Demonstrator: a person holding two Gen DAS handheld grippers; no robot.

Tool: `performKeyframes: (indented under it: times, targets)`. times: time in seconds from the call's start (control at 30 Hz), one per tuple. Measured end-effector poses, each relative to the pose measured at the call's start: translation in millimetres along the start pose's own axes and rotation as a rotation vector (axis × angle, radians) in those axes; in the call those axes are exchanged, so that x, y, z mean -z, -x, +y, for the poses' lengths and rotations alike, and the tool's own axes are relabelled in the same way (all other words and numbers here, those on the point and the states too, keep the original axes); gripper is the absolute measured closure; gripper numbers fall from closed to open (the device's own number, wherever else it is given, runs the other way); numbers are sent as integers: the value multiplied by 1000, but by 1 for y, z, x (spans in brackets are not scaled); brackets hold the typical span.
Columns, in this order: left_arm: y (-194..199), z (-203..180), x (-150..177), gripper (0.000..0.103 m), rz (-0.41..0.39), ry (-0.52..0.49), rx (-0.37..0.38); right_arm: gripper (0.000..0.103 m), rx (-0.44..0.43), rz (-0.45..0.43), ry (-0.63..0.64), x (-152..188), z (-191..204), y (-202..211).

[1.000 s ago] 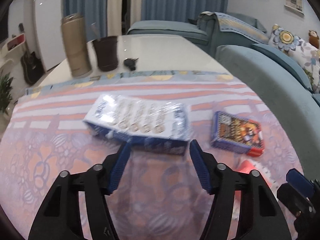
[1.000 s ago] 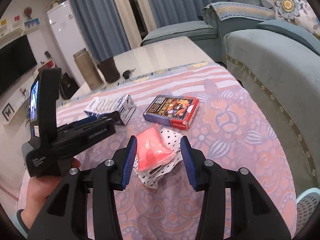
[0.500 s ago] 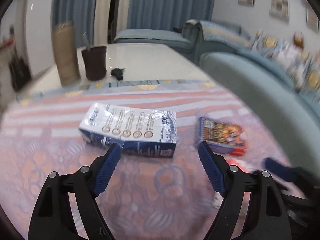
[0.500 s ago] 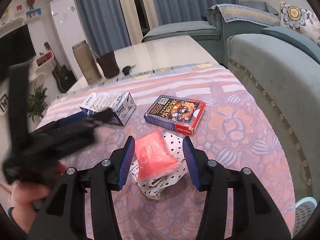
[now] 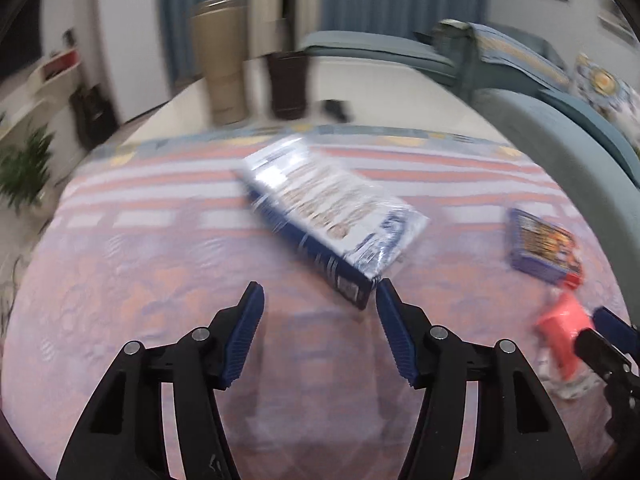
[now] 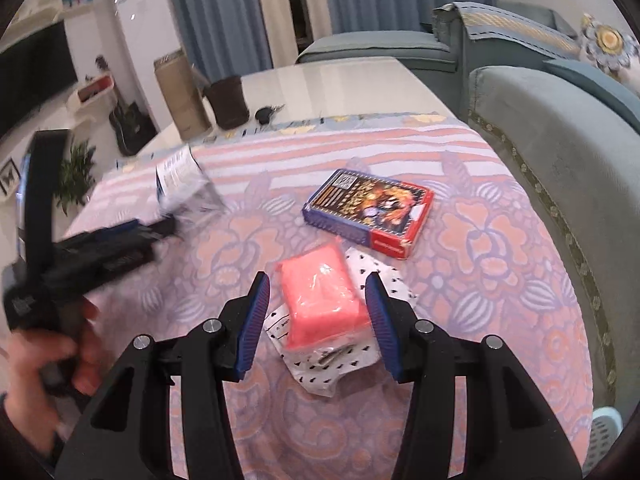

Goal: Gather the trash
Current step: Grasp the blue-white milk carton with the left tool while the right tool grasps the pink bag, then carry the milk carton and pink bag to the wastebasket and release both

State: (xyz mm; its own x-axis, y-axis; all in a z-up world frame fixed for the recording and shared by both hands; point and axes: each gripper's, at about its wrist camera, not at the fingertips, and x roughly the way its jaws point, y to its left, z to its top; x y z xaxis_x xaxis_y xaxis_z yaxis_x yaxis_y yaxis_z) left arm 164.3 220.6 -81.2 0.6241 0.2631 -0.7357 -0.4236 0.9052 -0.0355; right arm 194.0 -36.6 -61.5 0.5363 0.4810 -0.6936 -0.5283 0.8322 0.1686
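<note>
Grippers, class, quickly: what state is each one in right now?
Left gripper: open, holding nothing, blue-and-white box just ahead.
Right gripper: open, straddling the pink packet, not clamped.

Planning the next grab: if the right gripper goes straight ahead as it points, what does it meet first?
Probably the pink packet, lying on the spotted white wrapper between the open right gripper fingers; depth is unclear.

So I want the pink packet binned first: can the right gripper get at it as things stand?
Probably yes. The right gripper is open, its fingers either side of the pink packet, which lies on a spotted wrapper. Nothing sits between them; the card box lies beyond.
</note>
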Motion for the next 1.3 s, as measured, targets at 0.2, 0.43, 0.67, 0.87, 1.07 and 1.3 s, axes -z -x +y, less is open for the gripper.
performKeyframes:
  times: [0.2, 0.43, 0.67, 0.87, 1.07, 1.3]
  targets:
    - [14, 26, -5, 32, -26, -15, 50, 57, 55, 107, 57, -2, 11, -25]
    - [-18, 17, -44, 18, 29, 157, 141, 57, 46, 93, 34, -4, 7, -22]
    - [-49, -14, -46, 35, 83, 64, 33, 65, 35, 81, 61, -4, 12, -22]
    - [-20, -14, -15, 41, 33, 48, 146, 66, -35, -54, 41, -1, 7, 8]
    - [41, -39, 27, 43, -44, -19, 314, 67, -62, -157, -97, 8, -24, 46]
    - [113, -88, 51, 43, -89, -76, 512, 67, 41, -227, -150, 48, -56, 128]
